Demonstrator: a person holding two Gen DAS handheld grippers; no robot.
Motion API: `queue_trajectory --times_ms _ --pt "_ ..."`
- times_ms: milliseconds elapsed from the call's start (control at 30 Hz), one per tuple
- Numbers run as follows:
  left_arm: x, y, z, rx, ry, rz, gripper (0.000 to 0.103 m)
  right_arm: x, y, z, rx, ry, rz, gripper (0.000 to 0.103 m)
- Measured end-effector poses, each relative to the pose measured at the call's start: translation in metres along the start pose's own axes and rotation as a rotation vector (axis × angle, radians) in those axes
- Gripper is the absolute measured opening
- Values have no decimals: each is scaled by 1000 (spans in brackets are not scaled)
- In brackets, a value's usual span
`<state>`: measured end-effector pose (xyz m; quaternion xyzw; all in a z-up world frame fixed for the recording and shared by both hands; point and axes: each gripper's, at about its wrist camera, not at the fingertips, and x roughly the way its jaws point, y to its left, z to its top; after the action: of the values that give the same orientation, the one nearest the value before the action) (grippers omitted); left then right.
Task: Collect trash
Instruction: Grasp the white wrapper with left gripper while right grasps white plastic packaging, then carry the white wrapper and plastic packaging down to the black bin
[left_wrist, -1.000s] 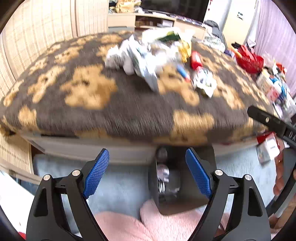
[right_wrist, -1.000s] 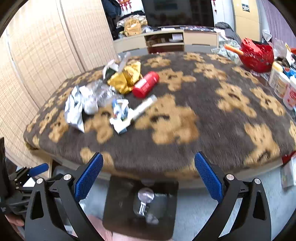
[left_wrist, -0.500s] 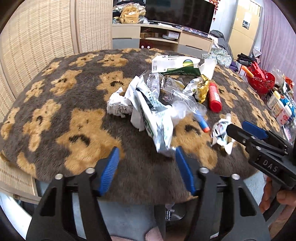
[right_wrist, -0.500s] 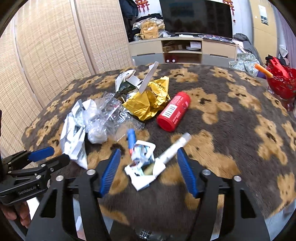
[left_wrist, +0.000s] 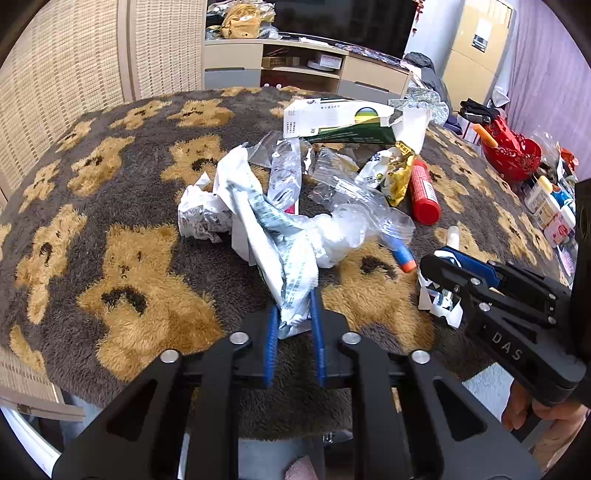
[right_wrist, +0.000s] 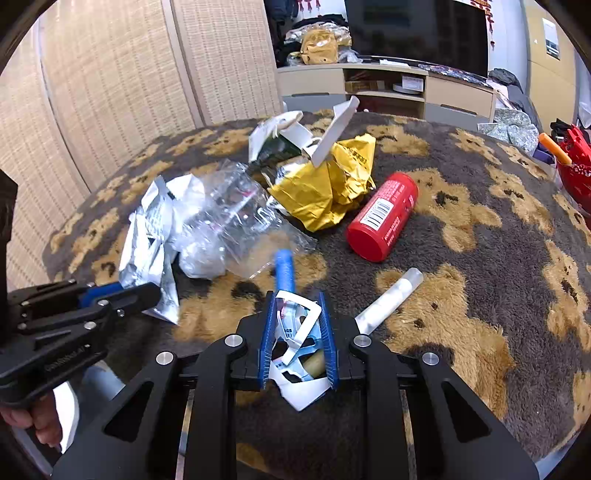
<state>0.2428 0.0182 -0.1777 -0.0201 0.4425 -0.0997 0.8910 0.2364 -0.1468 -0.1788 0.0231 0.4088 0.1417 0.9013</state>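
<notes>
A heap of trash lies on a brown bear-pattern table cover (left_wrist: 122, 258). My left gripper (left_wrist: 293, 314) is shut on the near end of a silver-white foil wrapper (left_wrist: 280, 251), also seen in the right wrist view (right_wrist: 147, 243). My right gripper (right_wrist: 297, 314) is shut on a crumpled white carton scrap (right_wrist: 295, 332), seen in the left wrist view (left_wrist: 439, 299). Around them lie clear plastic bags (right_wrist: 236, 221), a yellow wrapper (right_wrist: 325, 192), a red can (right_wrist: 384, 221), a blue foam dart (right_wrist: 284, 269), a white tube (right_wrist: 388, 299) and a green-white box (left_wrist: 343, 122).
A red basket (left_wrist: 513, 155) and several small bottles (left_wrist: 546, 206) stand at the table's right edge. A TV cabinet (left_wrist: 295, 70) stands behind the table, woven screens (left_wrist: 74, 66) to the left. The table's front edge is just below both grippers.
Both grippers rose from below the table edge and came in over the table. The left one shut on the foil wrapper, the right one shut on the white carton scrap.
</notes>
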Motion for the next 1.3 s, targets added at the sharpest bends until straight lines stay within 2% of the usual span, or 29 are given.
queue_trajectory --times_ms 200,500,667,900,1100,1300 --pt "-18 -5 -1 19 -43 23 10 -23 4 8 -7 -56 7 23" --pt "-79 -21 0 47 -135 39 9 -75 8 15 -6 -132 16 23" --pt "-111 -41 -12 75 -167 22 9 -108 5 7 0 -158 -1 23" --pt "-143 -65 -39 95 -188 -12 9 -149 -2 -22 17 -167 -19 23" --pt "-154 -83 -71 114 -159 -47 9 -168 -12 -54 46 -141 -24 23" --pt "-130 -93 -110 115 -59 -95 9 -159 -24 -90 86 -60 -11 24"
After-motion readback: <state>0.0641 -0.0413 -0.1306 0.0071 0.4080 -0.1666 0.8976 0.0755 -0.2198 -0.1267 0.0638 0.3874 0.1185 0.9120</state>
